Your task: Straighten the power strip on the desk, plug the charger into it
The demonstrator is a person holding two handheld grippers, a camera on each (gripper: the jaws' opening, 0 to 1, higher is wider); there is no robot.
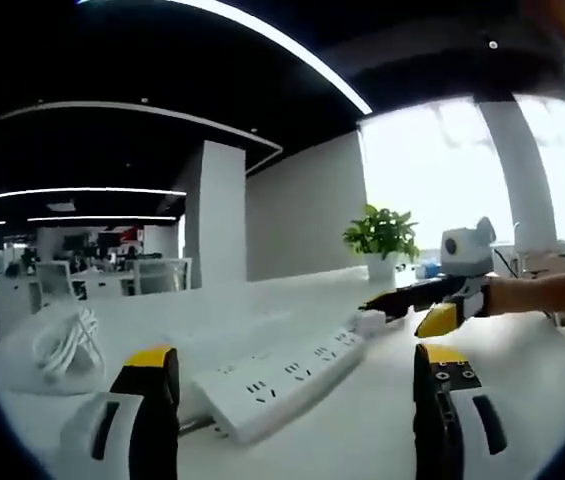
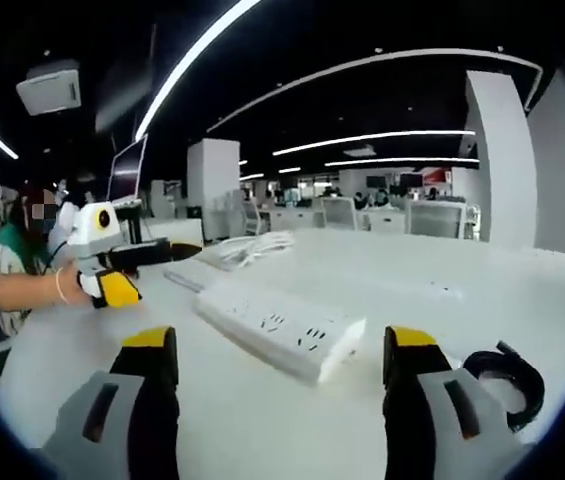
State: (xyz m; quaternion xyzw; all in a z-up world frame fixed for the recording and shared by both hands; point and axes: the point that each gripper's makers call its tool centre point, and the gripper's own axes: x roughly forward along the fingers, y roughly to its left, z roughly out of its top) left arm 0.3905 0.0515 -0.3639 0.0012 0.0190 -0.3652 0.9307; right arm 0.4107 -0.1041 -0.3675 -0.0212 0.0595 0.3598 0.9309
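Note:
A long white power strip (image 1: 282,380) lies at a slant on the white desk (image 1: 522,400). My left gripper (image 1: 297,355) stands open, its yellow-tipped jaws on either side of the strip's near end without touching it. At the strip's other end in the right gripper view, my right gripper (image 2: 282,337) is open as well, with that end of the strip (image 2: 282,330) between its jaws. The right gripper (image 1: 412,305) also reaches in from the right in the left gripper view, beside a small white block (image 1: 370,322) at the strip's far end. I cannot tell if that block is the charger.
A coil of white cable (image 1: 62,345) lies at the desk's left. A black cable (image 2: 507,375) curls by my right jaw. A potted plant (image 1: 382,240) stands at the desk's far edge. A person's forearm (image 2: 22,285) holds the left gripper (image 2: 127,270). Office desks and chairs stand behind.

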